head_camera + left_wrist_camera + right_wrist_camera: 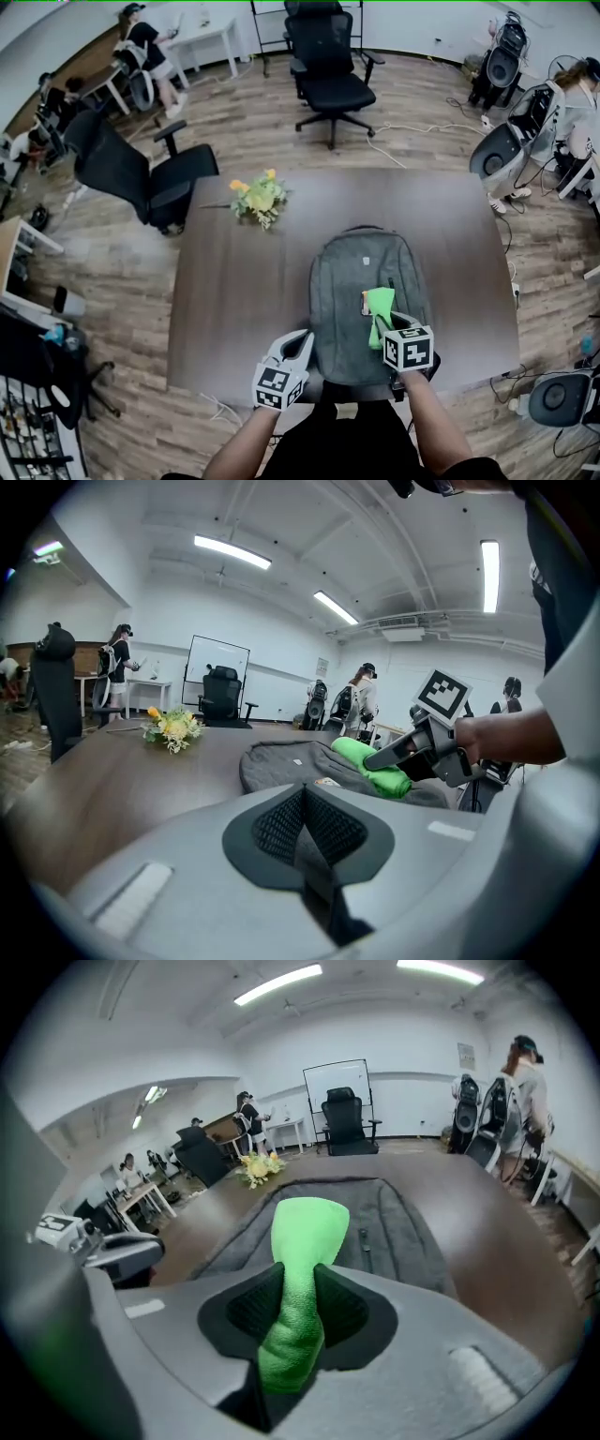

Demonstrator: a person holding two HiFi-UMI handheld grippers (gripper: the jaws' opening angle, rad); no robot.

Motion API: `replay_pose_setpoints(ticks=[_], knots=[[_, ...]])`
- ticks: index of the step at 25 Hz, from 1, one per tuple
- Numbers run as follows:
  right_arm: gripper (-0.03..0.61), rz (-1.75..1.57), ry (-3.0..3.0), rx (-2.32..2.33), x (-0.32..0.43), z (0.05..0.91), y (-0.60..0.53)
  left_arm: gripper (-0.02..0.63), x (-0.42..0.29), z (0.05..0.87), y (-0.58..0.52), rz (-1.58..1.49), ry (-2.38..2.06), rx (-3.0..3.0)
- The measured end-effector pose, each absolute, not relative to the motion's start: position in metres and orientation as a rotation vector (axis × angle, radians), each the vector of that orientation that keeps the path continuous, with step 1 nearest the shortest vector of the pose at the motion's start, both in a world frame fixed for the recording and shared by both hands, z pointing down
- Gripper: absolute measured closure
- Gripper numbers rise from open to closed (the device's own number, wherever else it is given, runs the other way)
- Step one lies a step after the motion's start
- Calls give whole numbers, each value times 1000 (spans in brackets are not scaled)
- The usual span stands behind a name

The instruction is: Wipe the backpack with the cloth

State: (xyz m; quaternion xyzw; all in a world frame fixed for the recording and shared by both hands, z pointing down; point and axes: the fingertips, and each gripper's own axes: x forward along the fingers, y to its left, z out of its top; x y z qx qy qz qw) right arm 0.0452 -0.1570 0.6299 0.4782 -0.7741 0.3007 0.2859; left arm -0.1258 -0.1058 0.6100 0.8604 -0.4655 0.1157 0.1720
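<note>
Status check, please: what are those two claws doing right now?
Right gripper shut on green cloth, over grey backpack. Left gripper shut, empty, beside it. Flowers stand well apart.

backpack point(352, 281) lies on table point(244, 300), flowers point(258, 199) behind, leftward.

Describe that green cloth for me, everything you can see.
The cloth is bright green, soft and fuzzy-looking, like microfibre. It is bunched into a thick roll, pinched by the right claw, its free end fanning out forward. It sits over the near part of the grey backpack and seems to rest on it.
</note>
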Motion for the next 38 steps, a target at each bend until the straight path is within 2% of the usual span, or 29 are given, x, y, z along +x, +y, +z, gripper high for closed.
replay_pose_setpoints(ticks=[8,16,24,38], knots=[[479,867,-2152,1070,-33,635,-116,594,-140,624,-82,350,-1304,2433],[479,831,-2150,961,-78,640,-96,594,-158,625,-69,346,-1332,2400],[479,736,-2127,935,-72,647,-98,594,-150,621,-68,349,-1342,2412],[477,589,-2046,978,-10,651,-95,594,-121,608,-58,347,-1326,2442]])
